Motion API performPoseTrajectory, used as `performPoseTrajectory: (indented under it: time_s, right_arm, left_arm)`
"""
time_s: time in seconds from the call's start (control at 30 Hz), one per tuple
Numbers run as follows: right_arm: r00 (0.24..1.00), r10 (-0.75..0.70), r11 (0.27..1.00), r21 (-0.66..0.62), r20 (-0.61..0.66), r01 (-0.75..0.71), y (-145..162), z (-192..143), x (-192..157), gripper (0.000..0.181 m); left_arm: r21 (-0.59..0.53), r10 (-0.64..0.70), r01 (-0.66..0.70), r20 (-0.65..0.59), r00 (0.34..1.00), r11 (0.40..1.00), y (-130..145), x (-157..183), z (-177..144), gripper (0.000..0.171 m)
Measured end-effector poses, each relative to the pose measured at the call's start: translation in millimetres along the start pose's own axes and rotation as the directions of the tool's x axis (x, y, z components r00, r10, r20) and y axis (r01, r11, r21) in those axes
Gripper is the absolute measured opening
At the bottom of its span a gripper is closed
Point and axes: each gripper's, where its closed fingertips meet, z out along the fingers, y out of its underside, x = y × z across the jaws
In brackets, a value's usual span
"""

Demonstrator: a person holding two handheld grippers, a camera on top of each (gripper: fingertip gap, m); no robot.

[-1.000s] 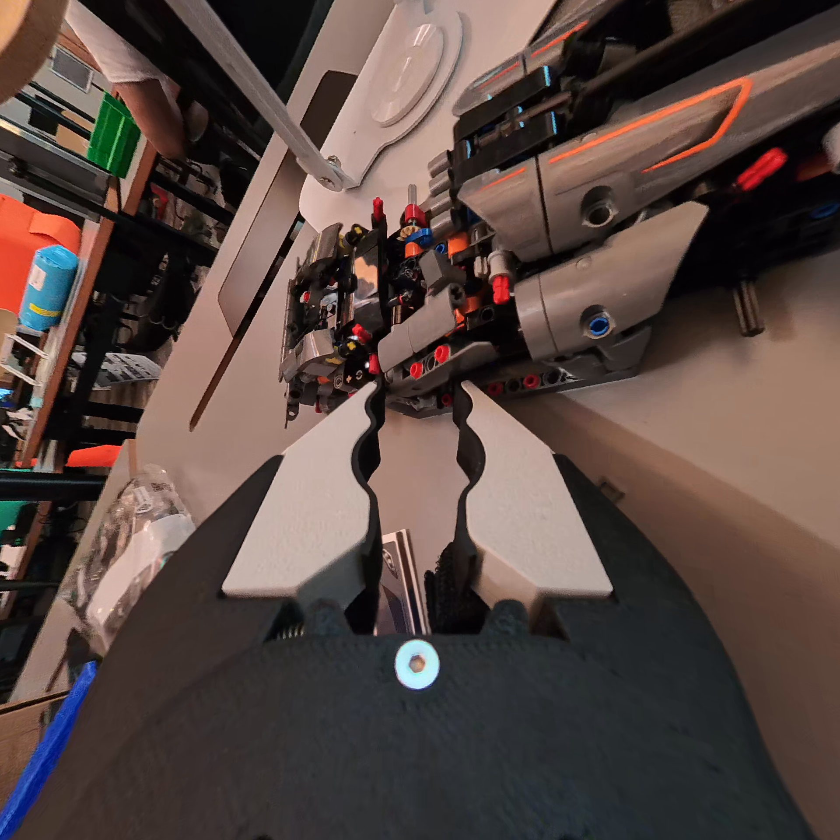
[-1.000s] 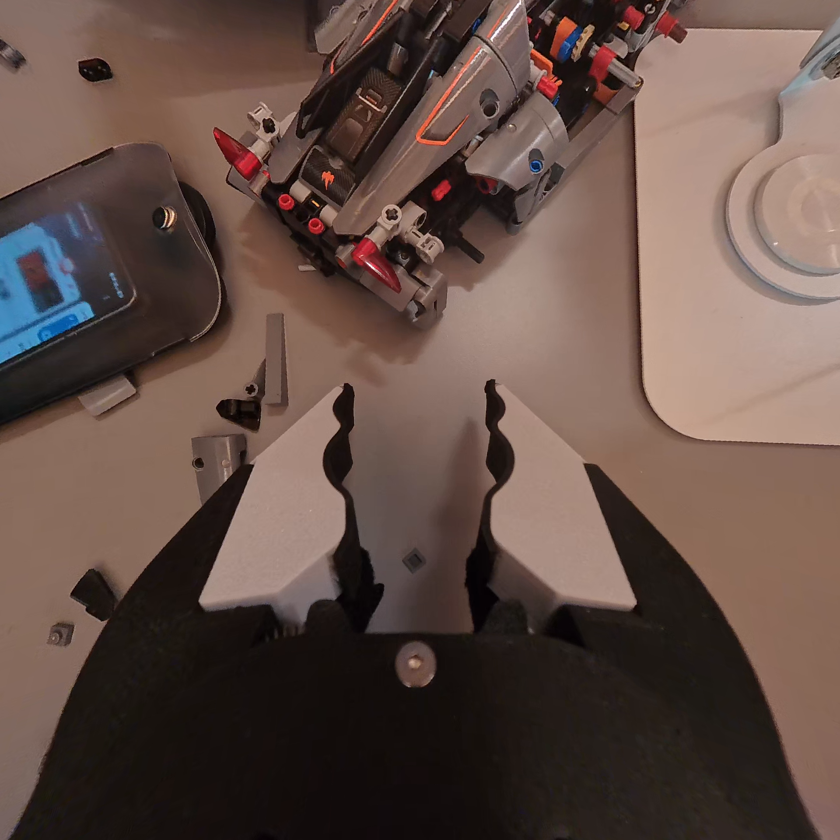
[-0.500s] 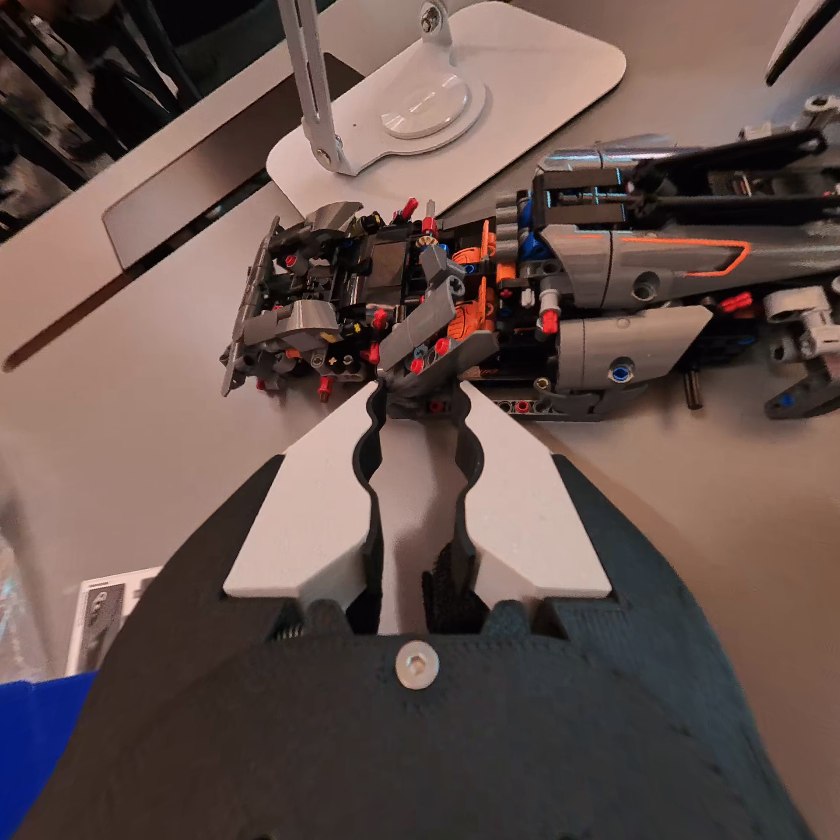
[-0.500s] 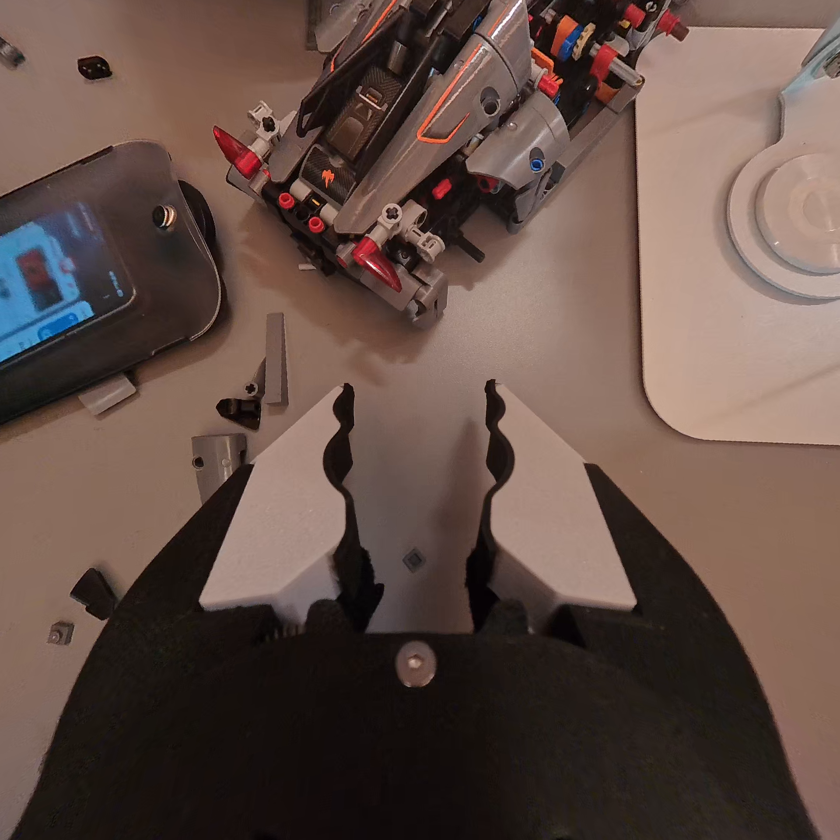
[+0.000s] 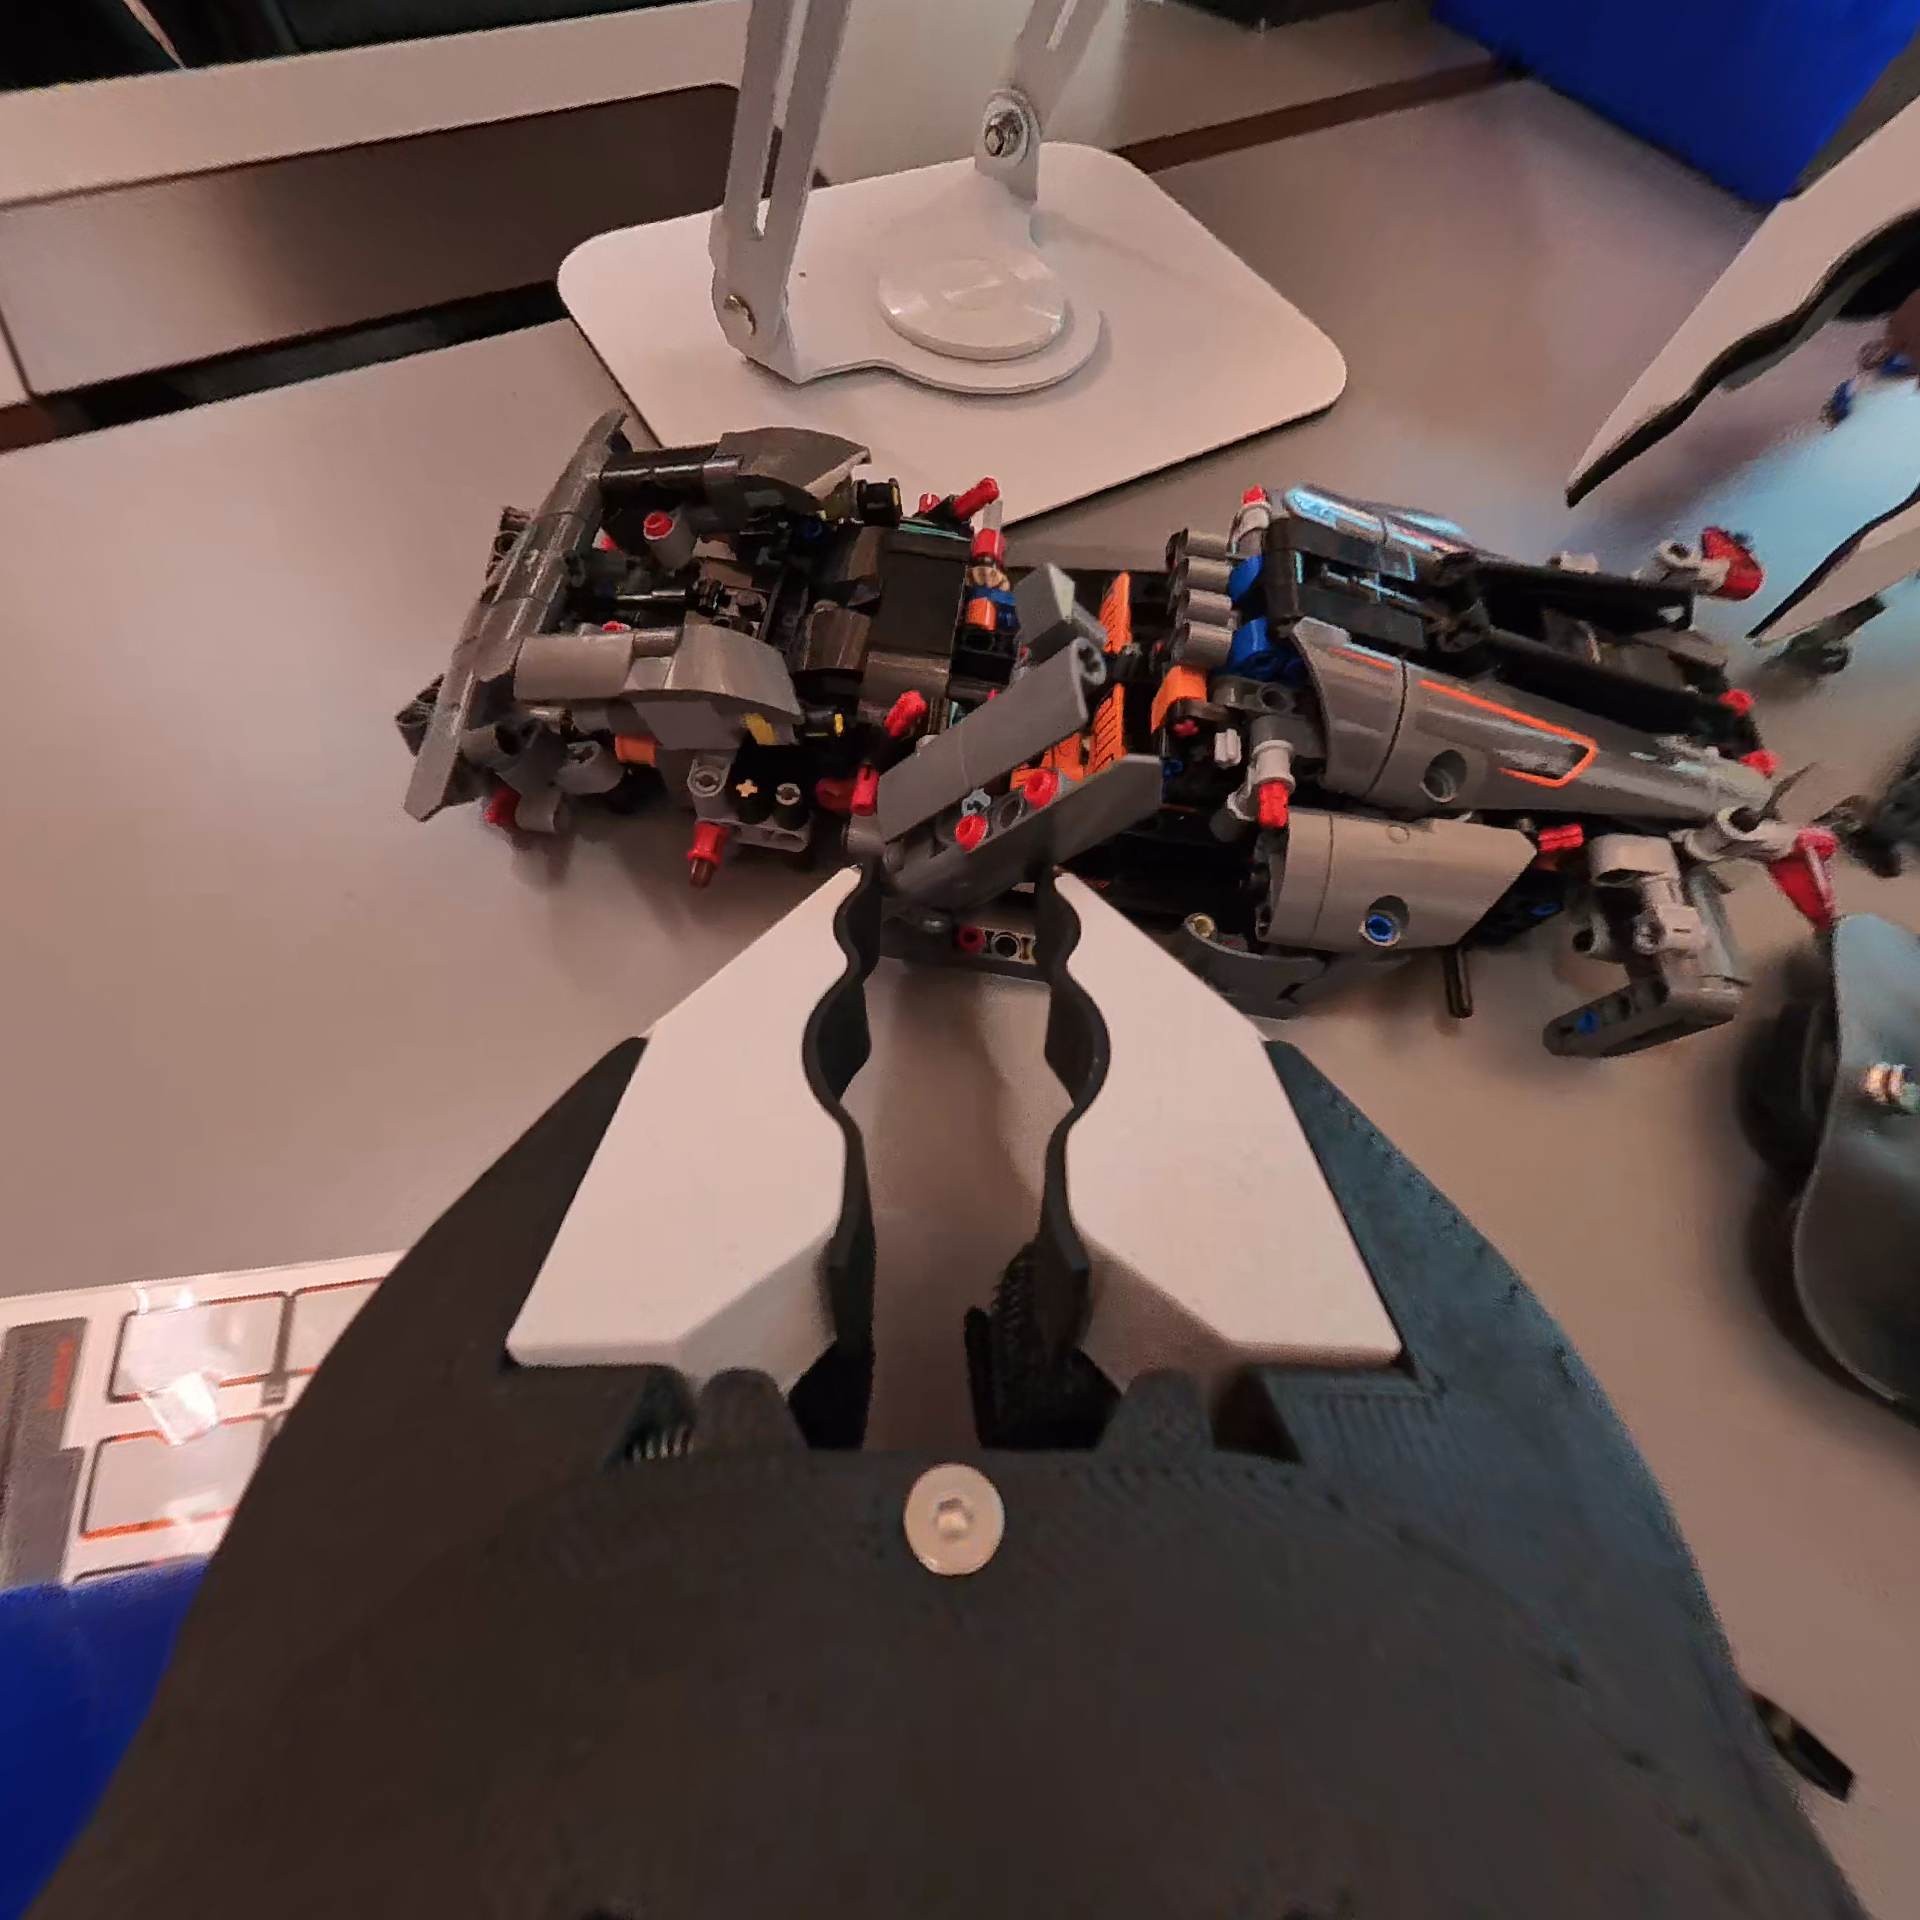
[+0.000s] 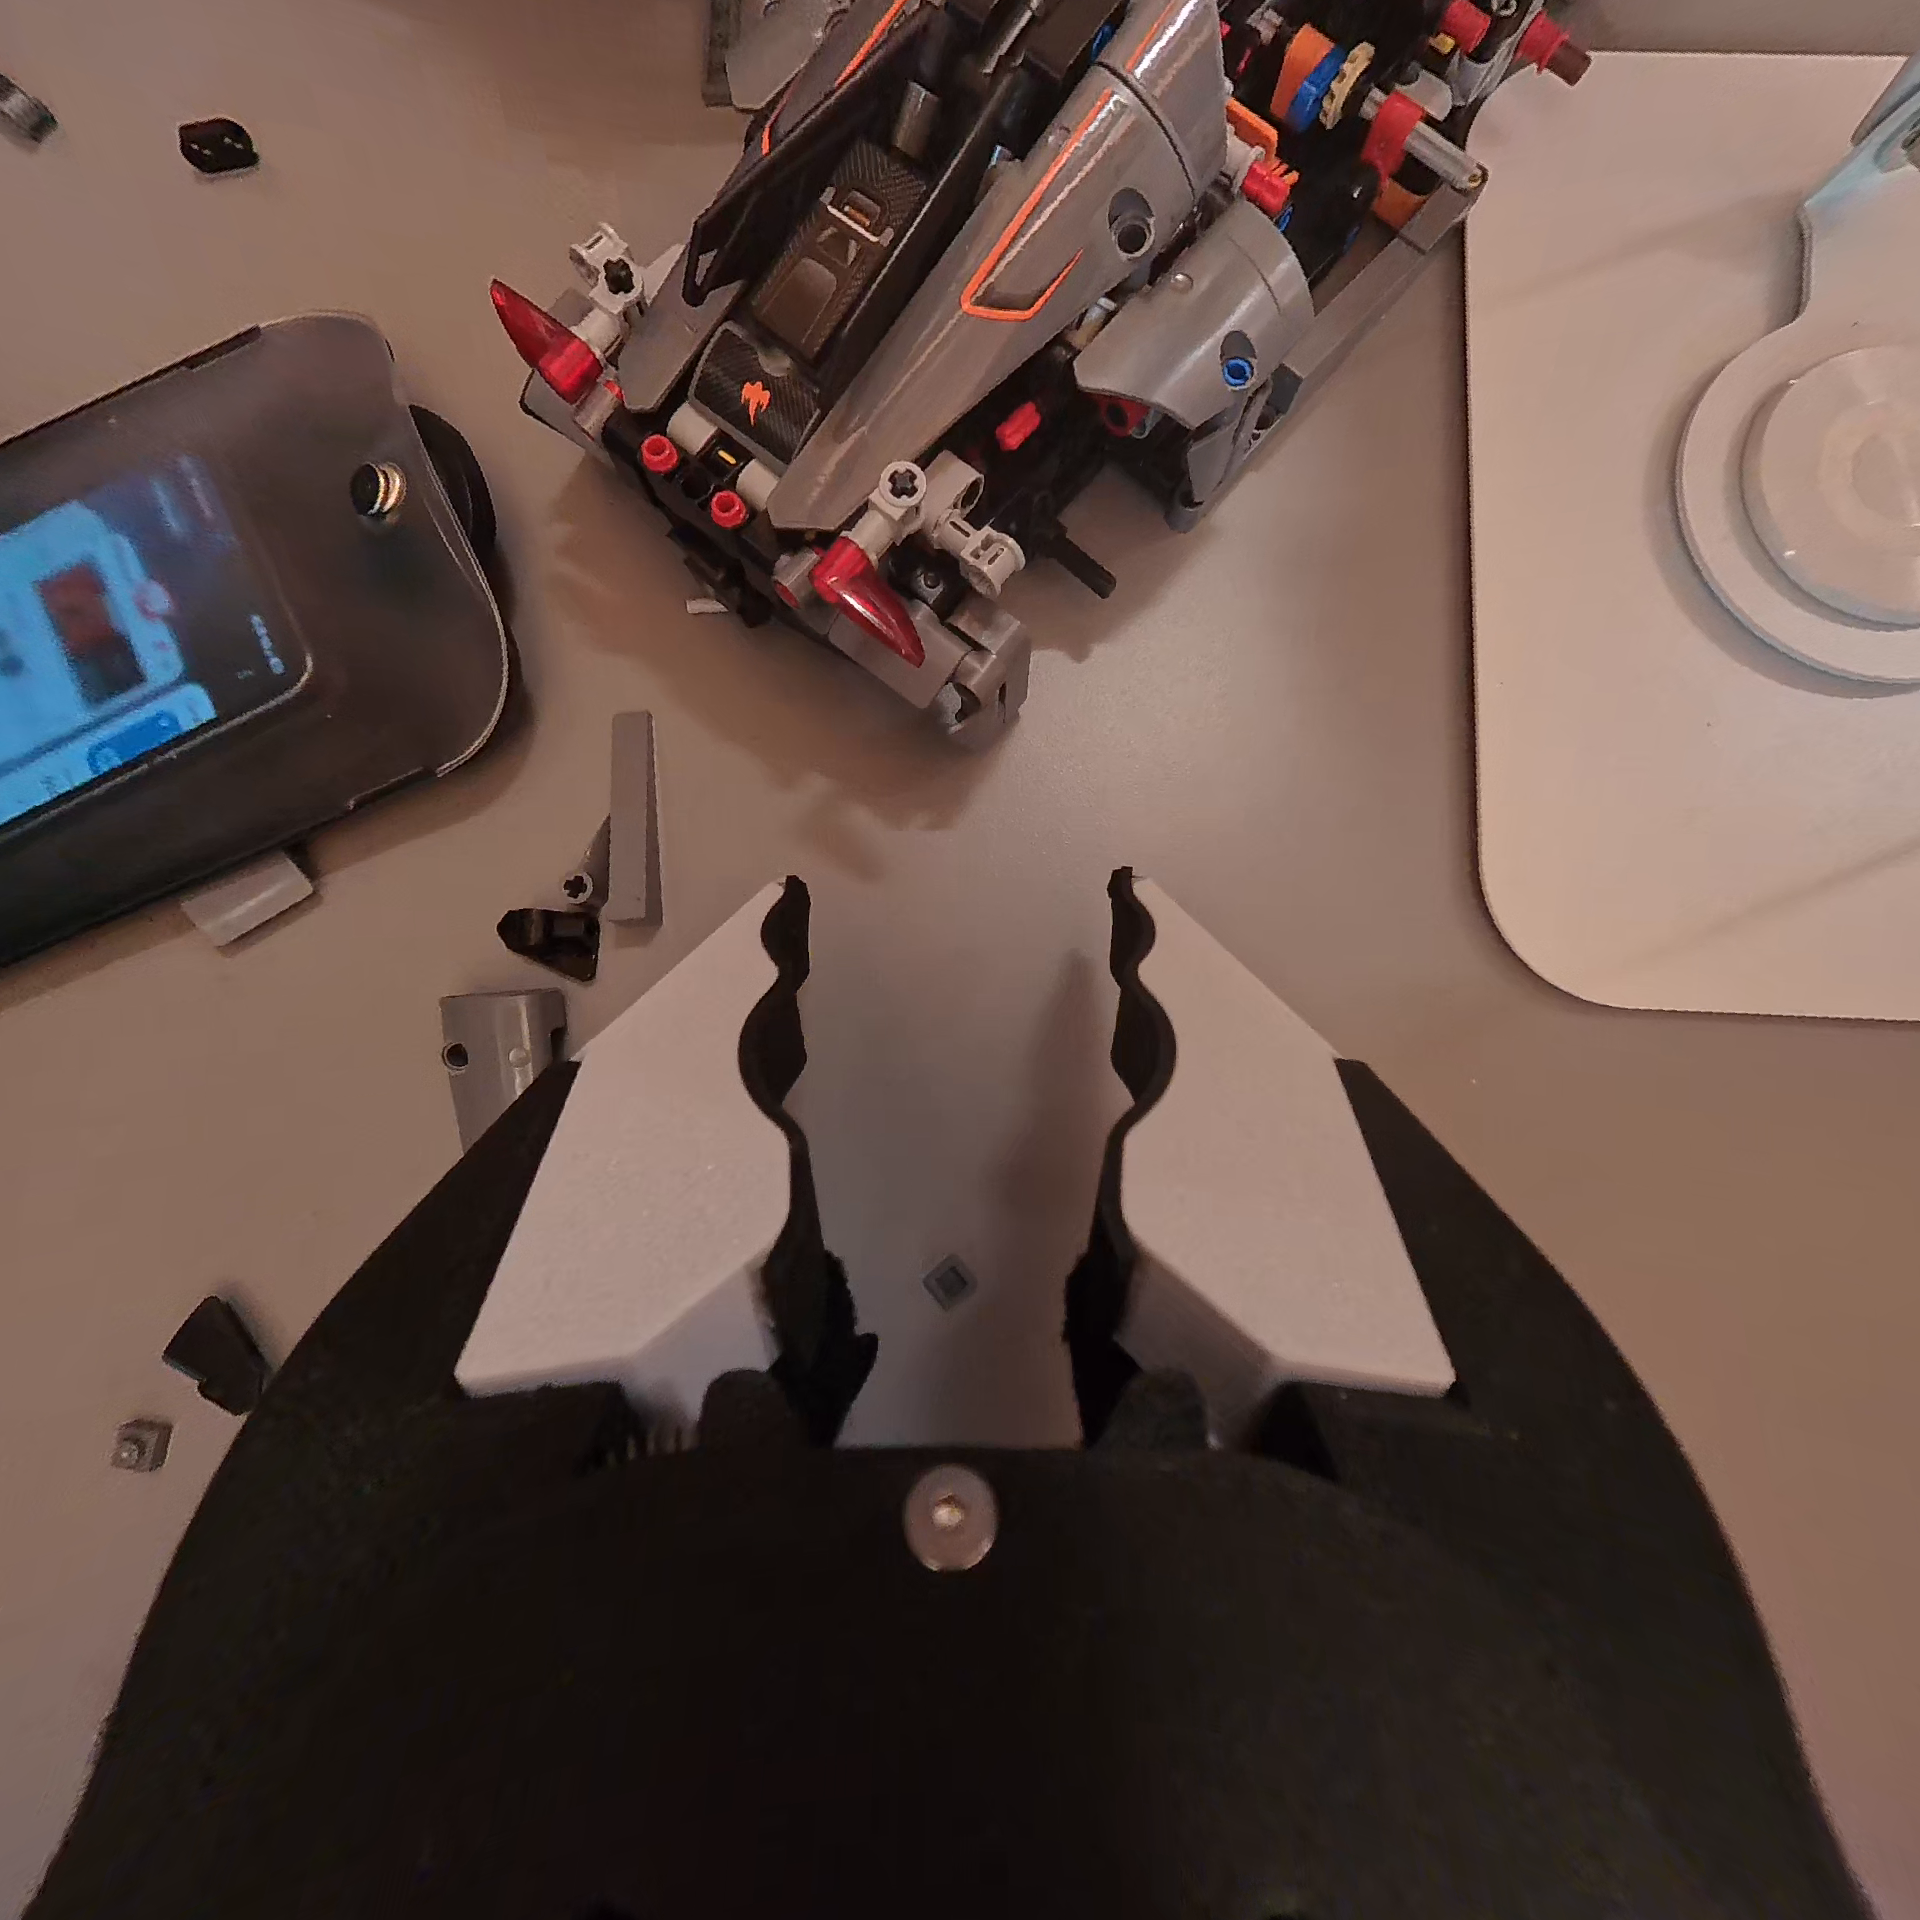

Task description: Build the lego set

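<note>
A grey, black and orange lego car point(image 5: 1403, 717) lies side-on on the grey table, and it also shows in the right wrist view point(image 6: 987, 312). My left gripper point(image 5: 956, 894) has its tips closed on the car's grey side panel point(image 5: 997, 831) at mid-length. My right gripper point(image 6: 951, 883) is open and empty over bare table, a short way in front of the car's nose with its red spikes. It also shows at the upper right of the left wrist view point(image 5: 1766, 468).
A phone in a holder point(image 6: 208, 623) lies left of the car. Loose pieces lie near my right gripper: a grey wedge point(image 6: 634, 821), a black piece point(image 6: 551, 935), a grey block point(image 6: 494, 1039), a small stud point(image 6: 948, 1280). A white stand base point(image 6: 1662, 520) is on the right. A sticker sheet point(image 5: 156, 1403) and blue bin point(image 5: 62, 1714) are near left. The black piece point(image 6: 551, 935) is about 6 centimetres from my right fingertips. Seen from the left wrist view point(image 5: 1870, 828) as well.
The left wrist view has rolled until the table looks level and now looks down on the car from higher, its tips still on the same side panel. The right gripper has not moved.
</note>
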Motion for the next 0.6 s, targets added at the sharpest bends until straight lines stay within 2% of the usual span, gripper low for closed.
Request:
performPoseTrajectory:
  time_s: [0.1, 0.33, 0.5, 0.6]
  right_arm:
    - [1.000, 0.000, 1.000, 0.000, 0.000, 0.000, 0, 0, 0, 0.057]
    - [1.000, -0.002, 1.000, -0.002, 0.001, 0.002, 0, 0, -1, 0.057]
    - [1.000, -0.001, 1.000, 0.001, 0.001, 0.001, 0, -1, 0, 0.057]
    - [1.000, -0.002, 1.000, 0.000, 0.002, 0.002, 0, 0, 0, 0.057]
  left_arm:
    - [0.000, 0.002, -0.002, -0.003, 1.000, 1.000, 0, 0, 0, 0.027]
    - [-0.018, 0.123, -0.122, 0.063, 0.990, 0.992, 1, 1, -1, 0.028]
    - [-0.003, 0.149, -0.149, 0.078, 0.986, 0.989, 0, 6, -12, 0.030]
    - [0.002, 0.230, -0.232, 0.111, 0.967, 0.973, -3, 16, -18, 0.032]
